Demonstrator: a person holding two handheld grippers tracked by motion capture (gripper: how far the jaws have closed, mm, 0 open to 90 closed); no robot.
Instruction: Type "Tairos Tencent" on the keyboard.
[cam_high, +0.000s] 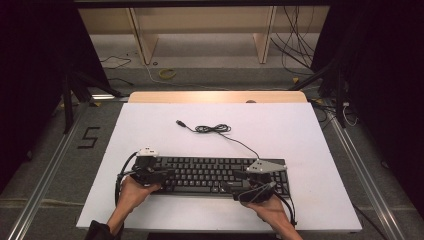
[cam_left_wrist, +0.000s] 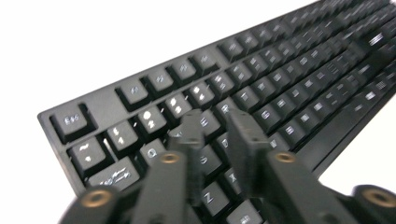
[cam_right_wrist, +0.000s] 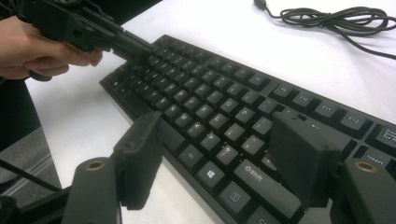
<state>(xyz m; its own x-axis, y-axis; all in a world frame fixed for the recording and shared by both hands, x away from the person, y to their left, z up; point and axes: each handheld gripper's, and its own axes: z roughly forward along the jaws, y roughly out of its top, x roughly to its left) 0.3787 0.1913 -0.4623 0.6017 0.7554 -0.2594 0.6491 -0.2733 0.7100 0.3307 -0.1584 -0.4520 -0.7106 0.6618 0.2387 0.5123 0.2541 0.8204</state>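
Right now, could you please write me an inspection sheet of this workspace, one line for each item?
Surface: white board on a wooden table, clean.
Job's things: black keyboard lying flat near the front edge.
Clutter: nothing seen.
Grippers: left gripper over the keyboard's left-hand keys, jaws slightly apart, nothing between them; right gripper over the right-hand keys, jaws wide apart, holding nothing.
Cables: the keyboard's cable loosely bundled behind it, plug lying free.
Surroundings: grey floor with loose wires, a yellow coil and wooden legs.
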